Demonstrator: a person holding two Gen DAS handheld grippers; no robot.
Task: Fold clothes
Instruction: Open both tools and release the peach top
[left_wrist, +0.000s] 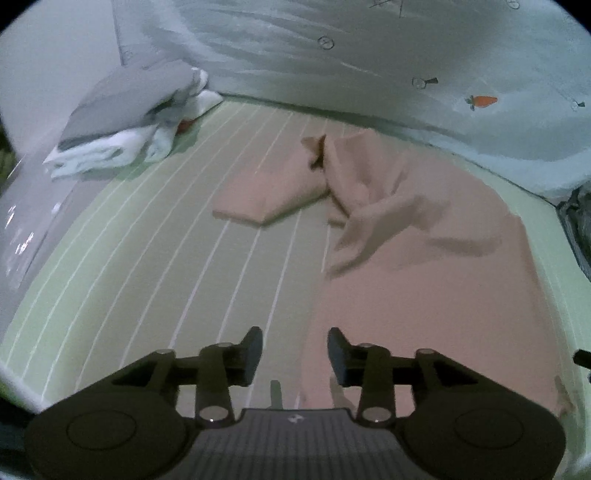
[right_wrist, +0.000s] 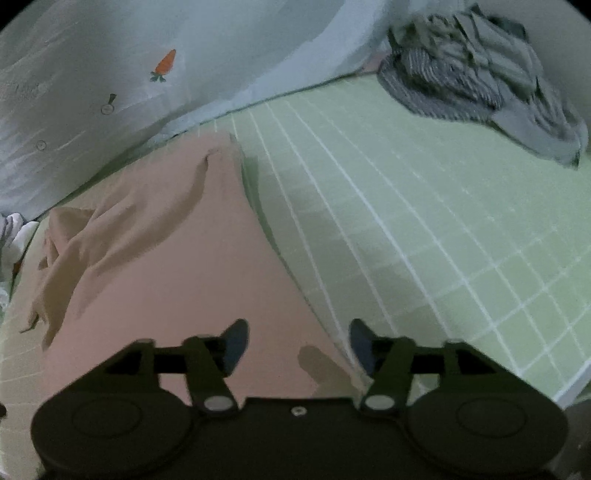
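Two grippers, left (left_wrist: 295, 354) and right (right_wrist: 299, 345), gaping above pink garment (left_wrist: 424, 266), gripping nothing. Best next: pinch near hem corners, fold toward crumpled far end, smooth flat on green mat (right_wrist: 406, 206).

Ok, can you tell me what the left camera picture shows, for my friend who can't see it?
A pink garment lies spread on a green striped sheet, its far part crumpled and one sleeve stretched flat. The left gripper hangs over its near edge, jaws apart with nothing between them. A grey and white pile of clothes sits at the far left.
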